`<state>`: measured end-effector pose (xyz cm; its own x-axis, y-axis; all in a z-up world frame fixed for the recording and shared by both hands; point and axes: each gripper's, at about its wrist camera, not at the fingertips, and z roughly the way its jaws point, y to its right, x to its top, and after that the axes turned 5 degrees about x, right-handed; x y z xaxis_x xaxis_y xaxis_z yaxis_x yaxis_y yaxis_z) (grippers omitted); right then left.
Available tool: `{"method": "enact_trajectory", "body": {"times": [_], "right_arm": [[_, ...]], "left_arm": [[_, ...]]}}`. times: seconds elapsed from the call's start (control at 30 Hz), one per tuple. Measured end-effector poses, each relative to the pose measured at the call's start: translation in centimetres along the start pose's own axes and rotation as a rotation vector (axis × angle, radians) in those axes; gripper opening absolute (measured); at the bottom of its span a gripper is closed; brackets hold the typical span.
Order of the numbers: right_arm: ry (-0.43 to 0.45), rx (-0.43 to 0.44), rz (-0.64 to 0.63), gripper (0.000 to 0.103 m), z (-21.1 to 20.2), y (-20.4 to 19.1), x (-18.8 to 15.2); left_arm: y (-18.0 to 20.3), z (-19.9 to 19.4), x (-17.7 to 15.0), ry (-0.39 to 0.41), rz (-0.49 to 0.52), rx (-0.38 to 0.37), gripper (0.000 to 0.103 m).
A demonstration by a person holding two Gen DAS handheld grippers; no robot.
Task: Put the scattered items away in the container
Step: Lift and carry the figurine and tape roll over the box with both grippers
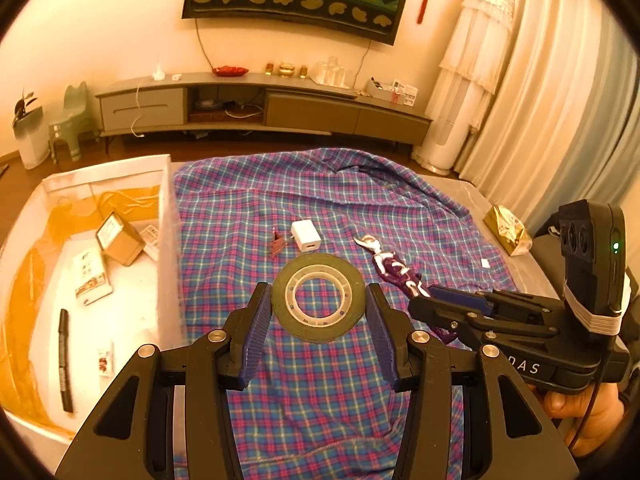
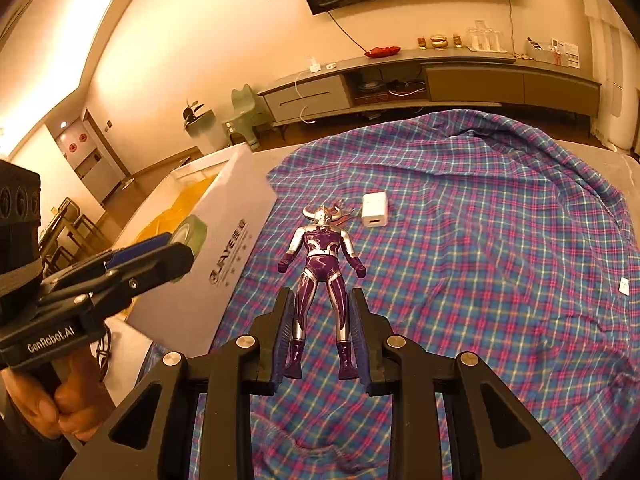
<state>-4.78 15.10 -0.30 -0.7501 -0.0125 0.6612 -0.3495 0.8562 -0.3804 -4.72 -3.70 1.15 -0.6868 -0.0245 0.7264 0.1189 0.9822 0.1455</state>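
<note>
On the blue-and-pink plaid cloth, beside the white cardboard box, the left gripper pinches a dark-green tape roll between its blue pads. The right gripper brackets the legs of a purple-and-silver horned toy figure lying on its back; whether it is gripping is unclear.

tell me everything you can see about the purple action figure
The purple action figure looks like glossy moulded plastic, purple with silver panels on chest, arms and legs, and a silver horned head. It lies face up on the plaid cloth, head towards the white charger, arms spread, legs straight. The right gripper straddles its legs, the blue pads on either side of them; whether they press the legs is unclear. In the left wrist view it lies right of the tape roll.
</note>
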Motion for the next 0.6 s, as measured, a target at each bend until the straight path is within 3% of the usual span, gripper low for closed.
{"method": "enact_trajectory", "body": {"times": [0.6], "right_arm": [[0.038,0.023,-0.03,0.029,-1.8,-3.0,-1.6]], "left_arm": [[-2.9,-4.3,0.2,0.075,-0.043,-0.005,0.049]]}}
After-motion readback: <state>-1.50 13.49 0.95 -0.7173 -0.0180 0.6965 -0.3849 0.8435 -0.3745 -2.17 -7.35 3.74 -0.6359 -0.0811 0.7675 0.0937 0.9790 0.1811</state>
